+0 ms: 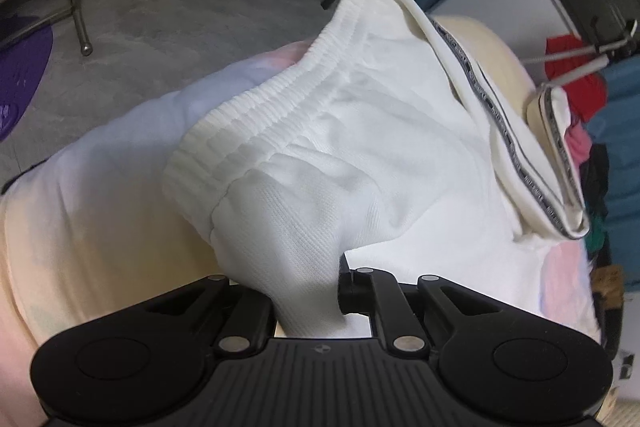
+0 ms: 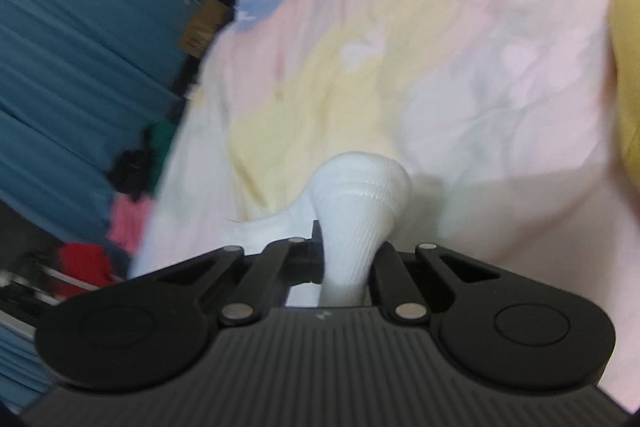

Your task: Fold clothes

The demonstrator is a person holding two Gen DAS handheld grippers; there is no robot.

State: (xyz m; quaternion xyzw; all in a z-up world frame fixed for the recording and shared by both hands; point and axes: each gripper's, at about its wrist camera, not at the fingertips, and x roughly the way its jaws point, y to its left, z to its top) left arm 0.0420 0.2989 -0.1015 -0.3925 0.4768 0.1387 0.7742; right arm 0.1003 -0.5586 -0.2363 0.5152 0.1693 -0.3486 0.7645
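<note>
White shorts (image 1: 360, 131) were held bunched in the left claw (image 1: 308, 291), long axis running ahead and rightward over the bed (image 1: 80, 187), the ribbed waistband (image 2: 360, 195) pinched in the right claw (image 2: 344, 267), neither nearer.

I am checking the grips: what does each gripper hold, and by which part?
Left gripper holds the white shorts by a fabric corner below the waistband. Right gripper pinches ribbed white fabric, probably their waistband.

Soft even light, motion blur, fisheye warping
</note>
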